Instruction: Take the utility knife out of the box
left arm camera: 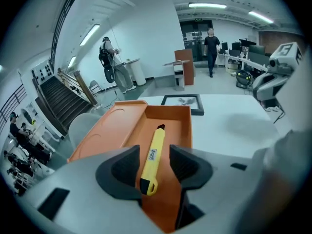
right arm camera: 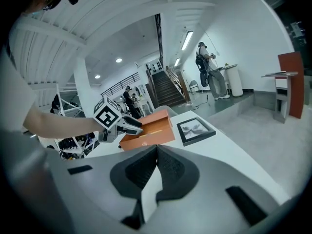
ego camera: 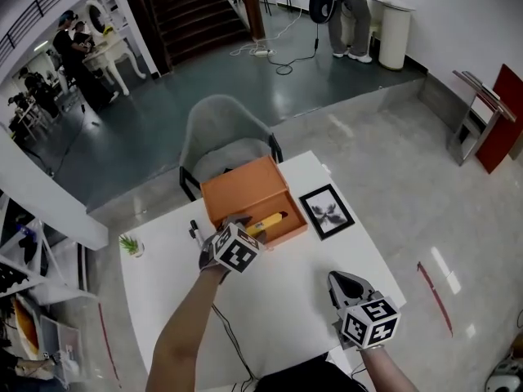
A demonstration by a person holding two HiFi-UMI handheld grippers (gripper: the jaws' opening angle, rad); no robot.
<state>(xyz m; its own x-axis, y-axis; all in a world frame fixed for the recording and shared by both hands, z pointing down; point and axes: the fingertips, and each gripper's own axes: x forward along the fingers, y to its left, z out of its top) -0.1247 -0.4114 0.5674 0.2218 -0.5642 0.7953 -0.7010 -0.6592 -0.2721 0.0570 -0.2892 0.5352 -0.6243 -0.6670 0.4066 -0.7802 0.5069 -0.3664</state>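
Head view, reading from the left: the white table (ego camera: 286, 300) carries one small potted plant (ego camera: 131, 245), one open orange box (ego camera: 245, 193) and one black picture frame (ego camera: 327, 211). One grey chair (ego camera: 221, 141) stands behind the box. There are two grippers. The left gripper (ego camera: 242, 225) reaches into the near end of the box. The right gripper (ego camera: 343, 282) is over the table's front right part, well apart from the box.

In the left gripper view, one yellow utility knife (left arm camera: 155, 152) lies lengthwise on the box floor. Its butt end sits between the two spread jaws, with a gap on each side, so they are not pinching it. In the right gripper view the two jaws are pressed tip to tip, with nothing between them.
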